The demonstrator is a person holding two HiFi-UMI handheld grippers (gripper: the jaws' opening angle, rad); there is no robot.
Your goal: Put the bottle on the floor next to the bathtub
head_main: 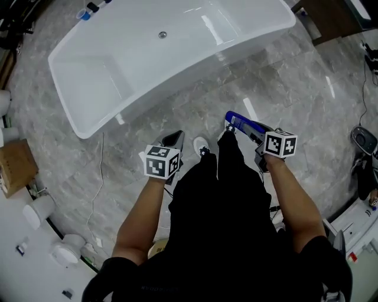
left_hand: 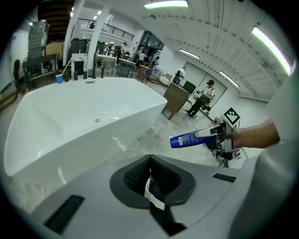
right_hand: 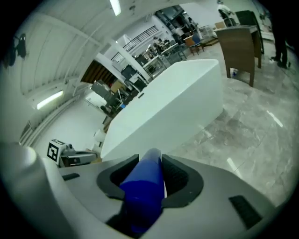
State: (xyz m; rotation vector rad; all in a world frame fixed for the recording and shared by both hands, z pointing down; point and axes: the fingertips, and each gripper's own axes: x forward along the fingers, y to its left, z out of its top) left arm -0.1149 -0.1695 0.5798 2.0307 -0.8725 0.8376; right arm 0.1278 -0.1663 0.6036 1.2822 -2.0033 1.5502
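Observation:
My right gripper (head_main: 251, 131) is shut on a blue bottle (head_main: 242, 124), which sticks out forward and level above the grey marble floor (head_main: 283, 88). In the right gripper view the blue bottle (right_hand: 145, 186) fills the space between the jaws. The bottle (left_hand: 187, 139) and the right gripper (left_hand: 212, 136) also show at the right of the left gripper view. My left gripper (head_main: 173, 141) is shut with nothing in it, held a little left of the right one. The white bathtub (head_main: 159, 53) stands ahead, about a step away.
A brown cabinet (head_main: 331, 17) stands at the far right behind the tub. A cardboard box (head_main: 15, 168) and white rolls (head_main: 38, 211) lie at the left. A cable (head_main: 97, 189) runs over the floor on the left. Equipment (head_main: 363, 141) sits at the right edge.

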